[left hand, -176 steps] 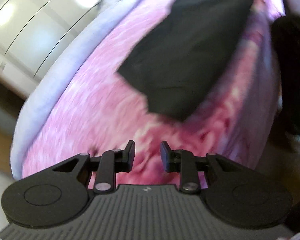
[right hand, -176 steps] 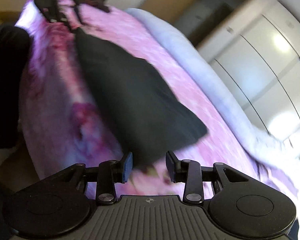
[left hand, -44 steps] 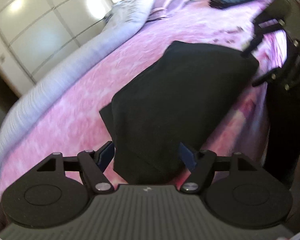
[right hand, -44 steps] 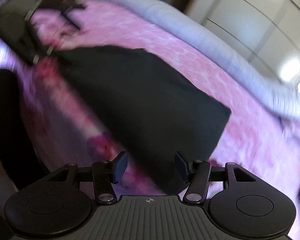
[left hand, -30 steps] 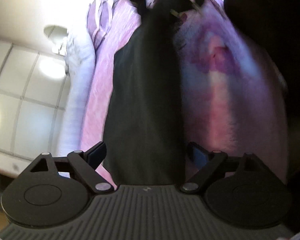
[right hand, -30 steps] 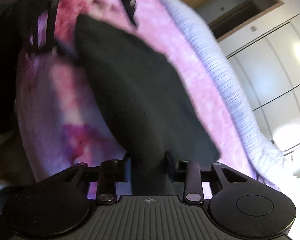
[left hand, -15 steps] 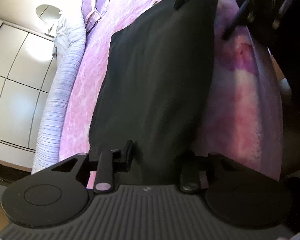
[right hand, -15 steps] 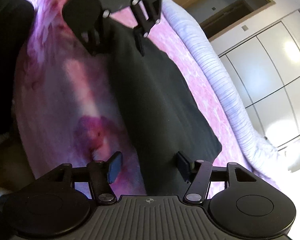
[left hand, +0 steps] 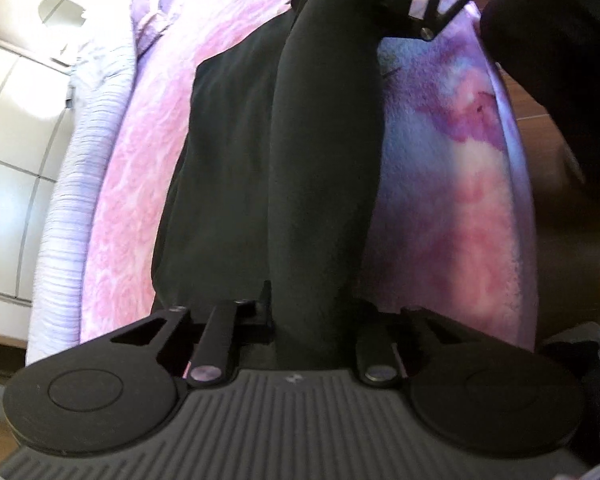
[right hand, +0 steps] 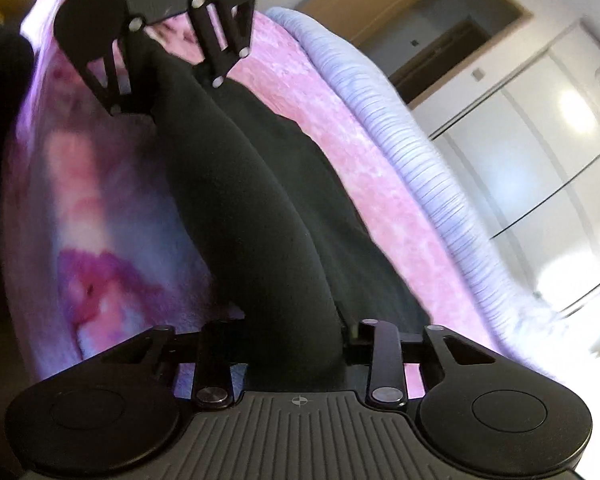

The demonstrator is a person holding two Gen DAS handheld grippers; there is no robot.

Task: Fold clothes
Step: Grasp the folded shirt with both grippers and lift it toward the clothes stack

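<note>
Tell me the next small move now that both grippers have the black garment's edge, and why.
Probably carry both ends across toward the striped duvet. The left gripper and right gripper each clamp one end of the black garment, its near edge raised in a roll over the flat layer on the pink blanket.

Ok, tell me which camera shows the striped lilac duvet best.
The right wrist view: the striped lilac duvet runs in a long sharp band beyond the black garment, its ribbing clear. The left wrist view shows the duvet too, but squeezed against the left edge and more distorted.
</note>
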